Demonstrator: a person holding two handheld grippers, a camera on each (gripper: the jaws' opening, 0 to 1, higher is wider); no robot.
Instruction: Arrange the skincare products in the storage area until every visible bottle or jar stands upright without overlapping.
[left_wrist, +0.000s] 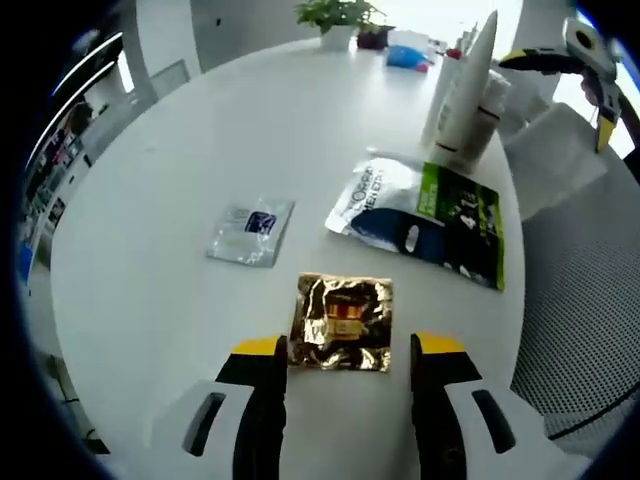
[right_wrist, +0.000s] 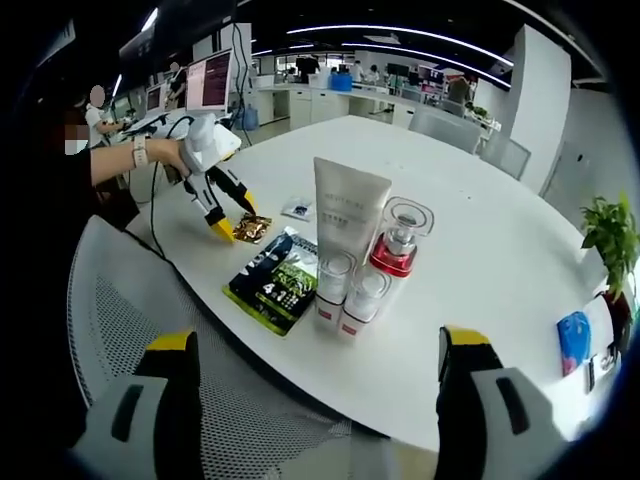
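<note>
Bottles (right_wrist: 362, 285) stood upright together beside the green sachet pack (right_wrist: 275, 280) on the white table (right_wrist: 480, 300). Left gripper (left_wrist: 348, 352), jaws wide, straddled the gold sachet (left_wrist: 341, 322); pinching one edge looked wisest. Right gripper (right_wrist: 320, 345) hung wide, empty.

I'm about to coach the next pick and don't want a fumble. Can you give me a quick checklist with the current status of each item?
1. Left tool open: ok, its jaws stand spread on either side of the gold sachet.
2. Gold sachet free of neighbours: ok, it lies flat, apart from the clear sachet and the green pouch.
3. Right tool open and empty: ok, nothing sits between its jaws.
4. Bottles upright: ok, the white tube, the red-capped bottle and two small bottles stand on the table.
5. Bottles not touching: cannot tell, they stand packed close.
6. Grip on the gold sachet: not ok, not yet gripped.
</note>
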